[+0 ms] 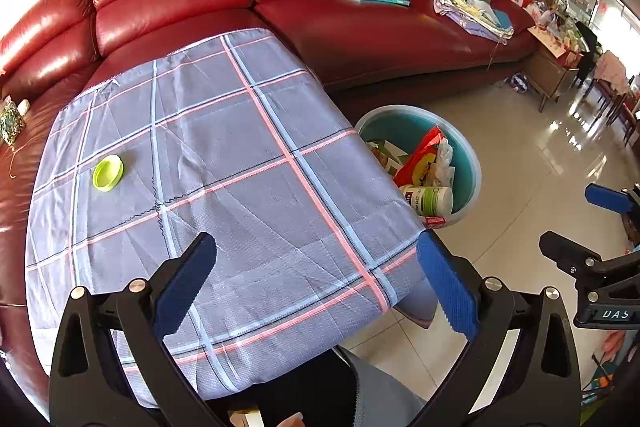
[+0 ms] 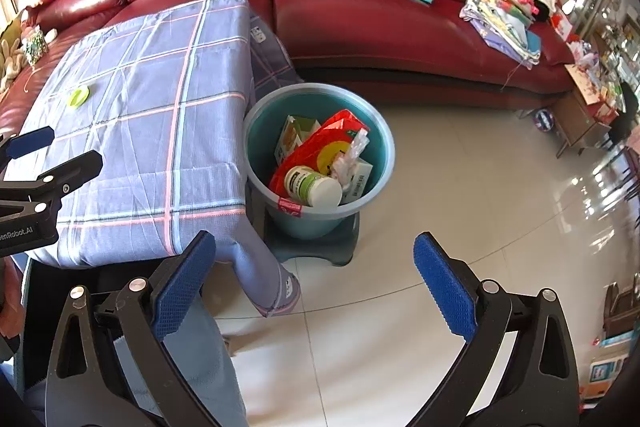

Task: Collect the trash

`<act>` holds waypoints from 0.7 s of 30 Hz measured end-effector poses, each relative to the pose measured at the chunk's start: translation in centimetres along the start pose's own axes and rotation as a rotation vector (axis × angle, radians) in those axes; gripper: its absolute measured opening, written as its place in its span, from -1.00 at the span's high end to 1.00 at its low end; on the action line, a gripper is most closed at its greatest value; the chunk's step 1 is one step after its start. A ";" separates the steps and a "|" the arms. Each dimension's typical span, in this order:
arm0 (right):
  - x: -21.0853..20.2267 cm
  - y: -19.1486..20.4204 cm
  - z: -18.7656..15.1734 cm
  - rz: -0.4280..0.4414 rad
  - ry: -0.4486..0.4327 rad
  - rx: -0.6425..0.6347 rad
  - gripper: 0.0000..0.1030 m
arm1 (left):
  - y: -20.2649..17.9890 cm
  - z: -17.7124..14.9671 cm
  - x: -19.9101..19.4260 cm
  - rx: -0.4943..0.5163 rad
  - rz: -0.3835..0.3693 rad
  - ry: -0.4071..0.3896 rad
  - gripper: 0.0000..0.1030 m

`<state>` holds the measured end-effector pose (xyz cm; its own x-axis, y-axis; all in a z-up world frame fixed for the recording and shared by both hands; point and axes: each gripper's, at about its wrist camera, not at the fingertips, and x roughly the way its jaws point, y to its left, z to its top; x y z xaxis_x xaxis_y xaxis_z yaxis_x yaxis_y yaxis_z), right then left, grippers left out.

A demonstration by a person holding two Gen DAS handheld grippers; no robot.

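The task looks nearly finished: the teal bin (image 2: pixel 256 147) beside the cloth-covered table (image 1: pixel 256 131) already holds a red bag (image 2: pixel 320 143), a white bottle (image 2: pixel 316 189), a small carton (image 2: pixel 292 135) and a crumpled plastic wrapper (image 2: pixel 352 155), and the only loose piece left on the cloth appears to be the yellow-green lid (image 1: pixel 108 173), lying toward the far left, well apart from both grippers. The left gripper (image 1: pixel 316 283) hovers over the table's near edge and the right gripper (image 2: pixel 316 287) over the floor in front of the bin, each with its jaws spread wide and nothing between them. The bin's lower contents are buried under the bag, its base is partly masked by a dark stand (image 2: pixel 344 243), and whether the clutter on the red sofa (image 1: pixel 360 27) counts as trash cannot be judged.
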<state>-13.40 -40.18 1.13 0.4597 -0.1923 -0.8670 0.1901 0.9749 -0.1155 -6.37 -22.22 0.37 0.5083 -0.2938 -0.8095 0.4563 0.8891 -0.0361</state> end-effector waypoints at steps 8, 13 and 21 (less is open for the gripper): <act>0.7 -0.1 -0.1 0.003 0.015 0.008 -0.93 | -0.2 -0.3 0.1 0.001 0.001 -0.001 -0.87; 1.2 0.0 -0.2 0.012 0.021 0.014 -0.93 | -0.2 -0.3 0.2 -0.002 0.004 0.001 -0.87; 1.8 0.2 -0.2 0.019 0.031 0.014 -0.93 | 0.3 -0.4 0.4 -0.012 0.008 0.005 -0.87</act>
<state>-12.74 -40.33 -0.58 0.4366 -0.1698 -0.8835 0.1934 0.9768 -0.0921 -6.30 -21.95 -0.23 0.5084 -0.2850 -0.8126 0.4435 0.8955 -0.0366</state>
